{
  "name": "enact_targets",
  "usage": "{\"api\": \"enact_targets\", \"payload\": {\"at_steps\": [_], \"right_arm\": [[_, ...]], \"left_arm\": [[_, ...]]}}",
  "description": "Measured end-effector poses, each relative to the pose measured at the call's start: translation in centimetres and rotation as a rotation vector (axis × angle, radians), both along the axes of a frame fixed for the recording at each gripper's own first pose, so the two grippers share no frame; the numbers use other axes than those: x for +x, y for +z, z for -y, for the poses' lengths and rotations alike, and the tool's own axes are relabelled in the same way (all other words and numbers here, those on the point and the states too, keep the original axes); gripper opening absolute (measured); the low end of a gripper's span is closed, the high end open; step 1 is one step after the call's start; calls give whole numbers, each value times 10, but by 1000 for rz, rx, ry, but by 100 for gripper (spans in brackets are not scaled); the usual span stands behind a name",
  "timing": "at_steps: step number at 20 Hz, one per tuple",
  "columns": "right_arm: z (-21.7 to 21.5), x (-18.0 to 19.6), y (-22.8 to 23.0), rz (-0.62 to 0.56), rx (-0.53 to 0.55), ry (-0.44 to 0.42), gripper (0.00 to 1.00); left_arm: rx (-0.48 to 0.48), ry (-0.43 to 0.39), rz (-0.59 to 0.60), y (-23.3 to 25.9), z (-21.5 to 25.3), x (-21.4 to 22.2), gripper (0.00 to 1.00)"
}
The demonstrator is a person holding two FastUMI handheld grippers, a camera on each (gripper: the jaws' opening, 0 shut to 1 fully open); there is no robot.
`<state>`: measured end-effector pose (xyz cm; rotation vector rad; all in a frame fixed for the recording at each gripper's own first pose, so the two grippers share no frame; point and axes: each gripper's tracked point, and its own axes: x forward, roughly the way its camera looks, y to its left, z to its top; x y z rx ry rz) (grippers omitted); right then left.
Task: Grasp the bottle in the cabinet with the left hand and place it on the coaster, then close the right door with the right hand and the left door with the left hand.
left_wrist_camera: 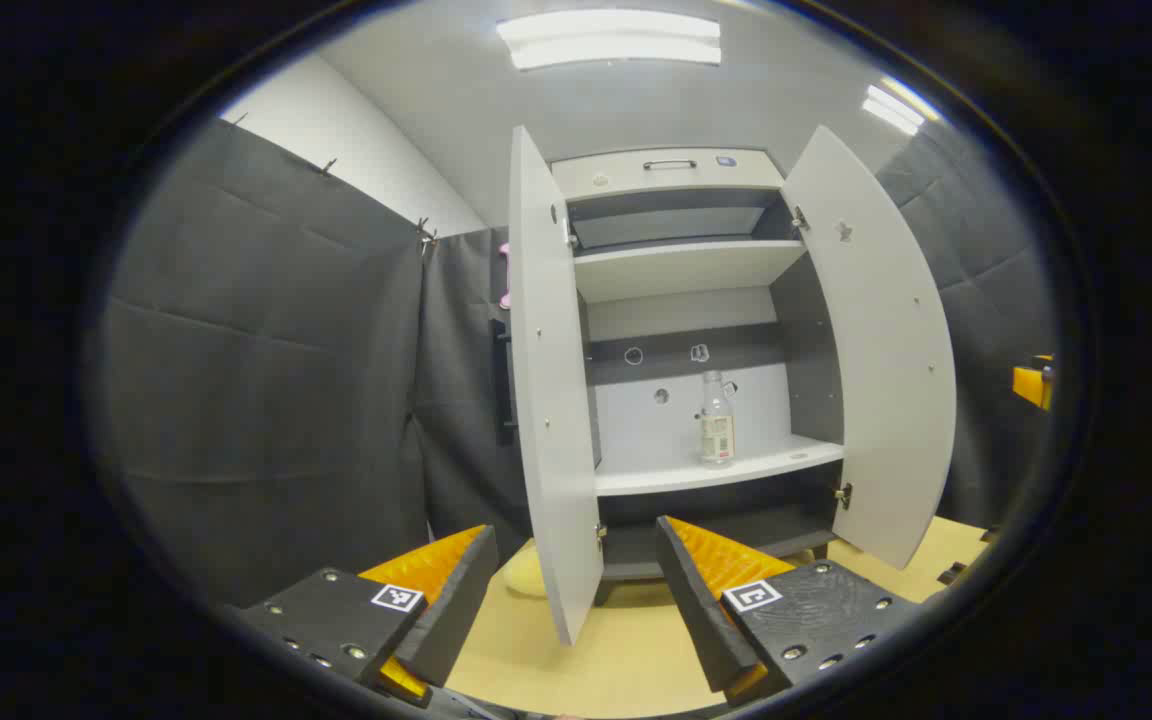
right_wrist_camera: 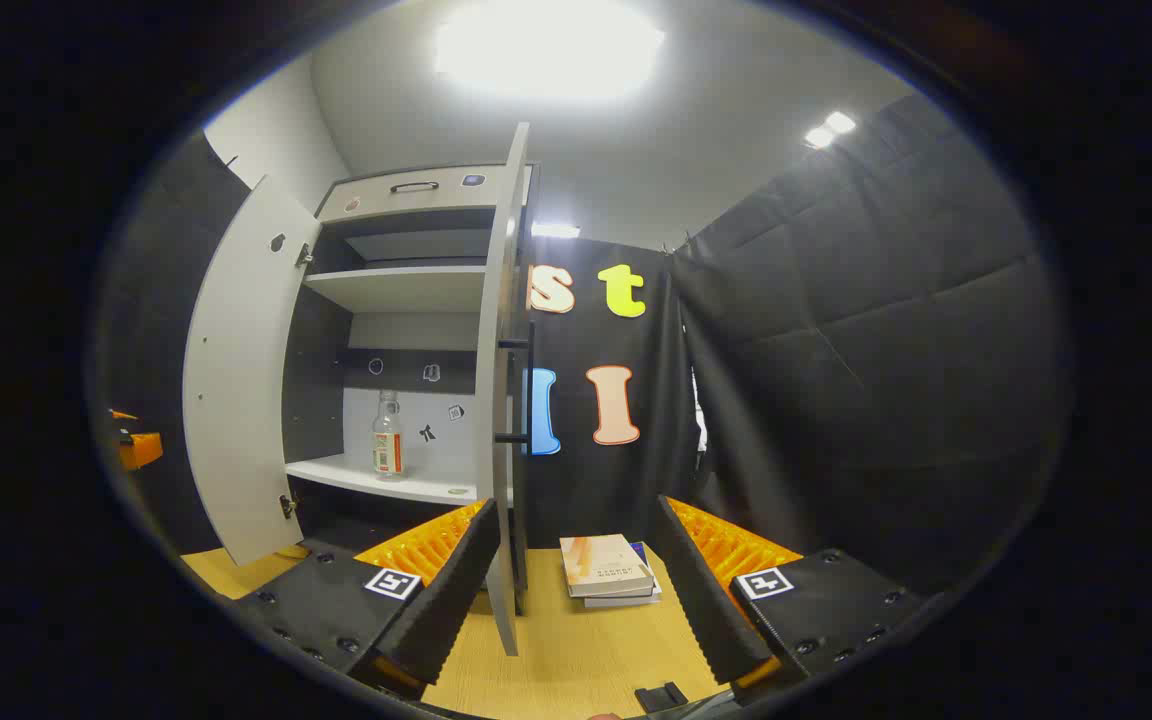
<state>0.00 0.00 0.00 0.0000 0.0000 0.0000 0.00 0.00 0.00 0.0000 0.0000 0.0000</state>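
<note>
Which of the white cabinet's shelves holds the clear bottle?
The lower white shelf holds the clear glass bottle; the upper white shelf above it is bare.

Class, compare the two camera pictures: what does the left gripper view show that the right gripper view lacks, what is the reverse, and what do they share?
Left gripper view: a pale yellow object on the table behind the left door's lower edge.

Right gripper view: a stack of books on the table, and the right door's handle.

Both: the open cabinet, the bottle upright on its lower shelf, both doors swung open, and the wooden table.
</note>
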Motion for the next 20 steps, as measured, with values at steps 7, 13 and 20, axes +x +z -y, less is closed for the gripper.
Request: {"api": "enact_targets", "payload": {"at_steps": [7, 13, 20], "right_arm": [[-1, -5, 5, 2, 3, -1, 99], [-3, -7, 4, -5, -10, 0, 99], [8, -7, -1, -15, -19, 9, 99]], "left_arm": [[-10, 14, -7, -1, -24, 4, 91], [-14, 11, -8, -4, -25, 6, 91], [-19, 16, -5, 1, -14, 11, 92]]}}
